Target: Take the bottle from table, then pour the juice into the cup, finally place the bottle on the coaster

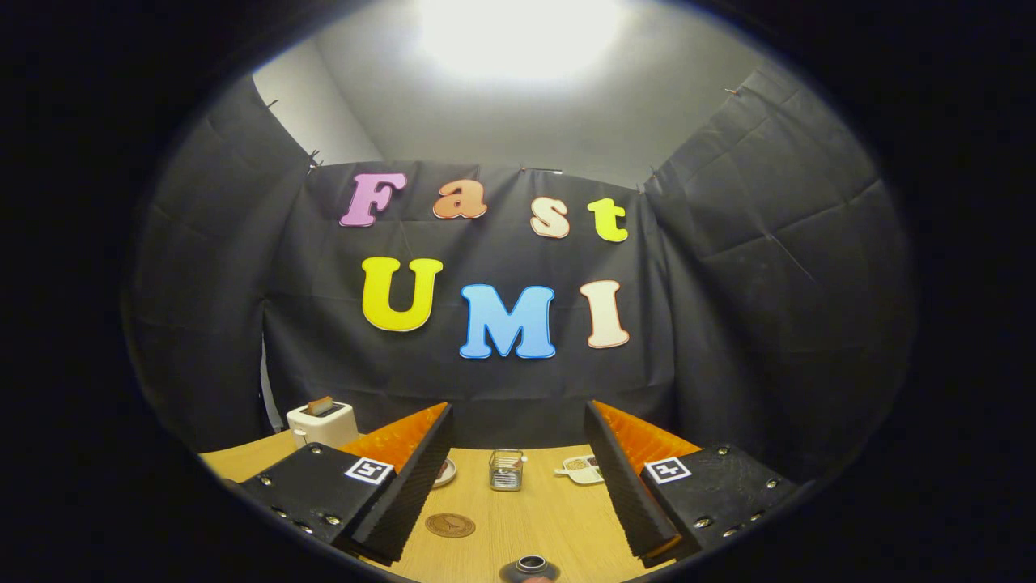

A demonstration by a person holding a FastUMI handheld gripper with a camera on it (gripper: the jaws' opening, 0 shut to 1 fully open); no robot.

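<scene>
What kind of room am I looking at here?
Probably a small staged kitchen booth: black cloth walls hung around a wooden table with a toaster, a glass cup and a coaster. The gripper has its jaws open.

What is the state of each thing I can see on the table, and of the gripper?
gripper: open, fingers wide apart, holding nothing
bottle: upright between the fingers, cap on, not gripped
cup: upright beyond the fingers, looks empty
coaster: flat on the table, nothing on it
toaster: a slice sticks up from its slot

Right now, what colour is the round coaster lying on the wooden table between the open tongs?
Brown: the round flat coaster, seen in the gripper view.
</scene>
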